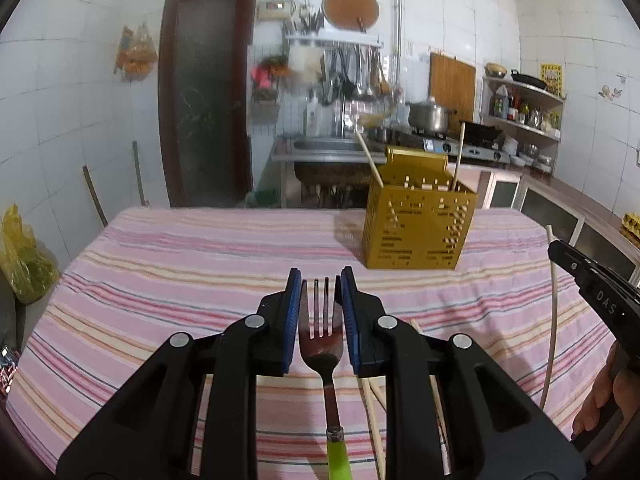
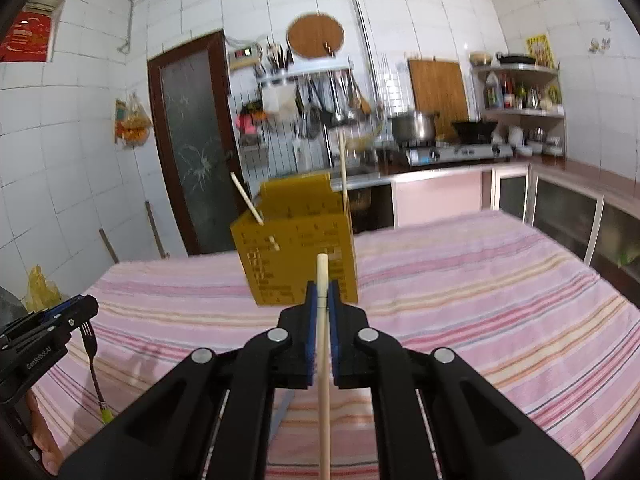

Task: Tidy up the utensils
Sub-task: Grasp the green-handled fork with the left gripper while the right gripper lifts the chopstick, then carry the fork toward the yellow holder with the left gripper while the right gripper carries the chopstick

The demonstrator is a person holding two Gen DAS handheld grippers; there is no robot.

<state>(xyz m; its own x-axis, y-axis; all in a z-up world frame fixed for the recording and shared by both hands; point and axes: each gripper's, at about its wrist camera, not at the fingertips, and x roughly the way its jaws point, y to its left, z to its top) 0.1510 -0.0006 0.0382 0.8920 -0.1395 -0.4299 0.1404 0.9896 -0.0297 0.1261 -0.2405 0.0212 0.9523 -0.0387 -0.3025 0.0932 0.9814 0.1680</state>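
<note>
While both grippers were raised above the bench (image 1: pixel 160 248), each held one utensil. Left gripper (image 1: pixel 320 284): blue-padded fingers (image 1: pixel 294 312) clenched on the head of a fork (image 1: pixel 322 344), tines pointing forward, its green handle running back beneath the gripper. Right gripper (image 2: pixel 322 292): fingers (image 2: pixel 310 340) clamped on a single wooden chopstick (image 2: pixel 322 344), whose tip stuck out just past the pads. A yellow perforated utensil caddy (image 1: pixel 416 228) stood upright on the striped pink cloth, ahead of both grippers and apart from them; two chopsticks (image 1: pixel 370 160) already leaned in it at opposite corners. More chopsticks (image 1: pixel 372 404) lay on the cloth below the left gripper.

Readable writing: "DAS" on the side of the right gripper in the left wrist view; "GenRobot.AI" on the left gripper's body in the right wrist view. Markings on the caddy were too blurred to read. A hand (image 1: pixel 600 400) showed at the right edge, behind the right gripper.
</note>
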